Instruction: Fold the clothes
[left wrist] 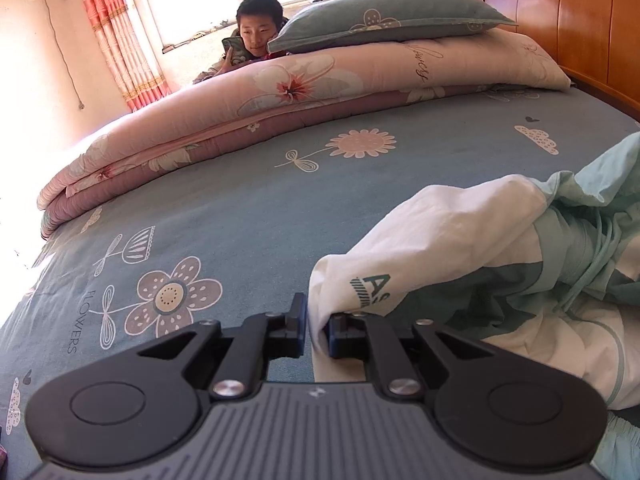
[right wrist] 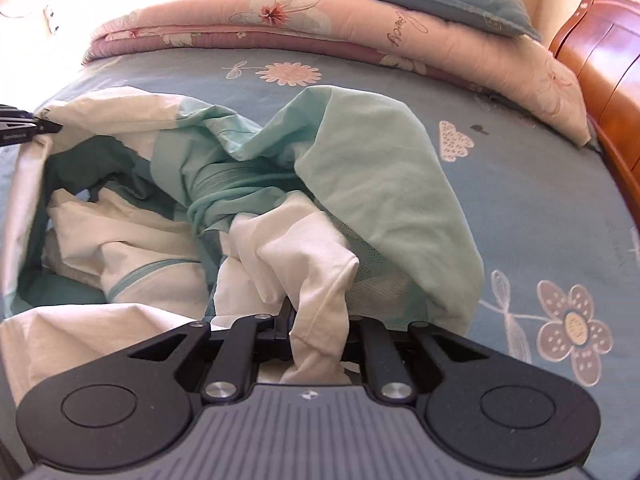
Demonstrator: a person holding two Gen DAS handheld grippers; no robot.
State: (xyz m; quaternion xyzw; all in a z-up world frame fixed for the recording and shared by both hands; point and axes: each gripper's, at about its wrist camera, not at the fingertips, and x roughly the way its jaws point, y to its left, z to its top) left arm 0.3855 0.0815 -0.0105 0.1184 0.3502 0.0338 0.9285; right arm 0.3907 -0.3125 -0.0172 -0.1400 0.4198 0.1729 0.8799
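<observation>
A white and mint-green jacket (right wrist: 280, 200) lies crumpled on the blue flowered bed sheet (right wrist: 540, 200). In the left wrist view my left gripper (left wrist: 318, 330) is shut on a white edge of the jacket (left wrist: 440, 240), near a printed green logo. My right gripper (right wrist: 316, 334) is shut on a bunched white fold of the same jacket, which runs down between its fingers. The left gripper (right wrist: 44, 126) also shows at the left edge of the right wrist view, pinching the jacket's white corner. The mint hood part (right wrist: 380, 184) drapes to the right.
A folded pink floral quilt (left wrist: 280, 96) lies across the far side of the bed with a blue pillow (left wrist: 384, 16) on top. A wooden headboard (left wrist: 568, 20) stands at the right. A person (left wrist: 256, 32) sits behind the quilt by the curtained window, looking at a phone.
</observation>
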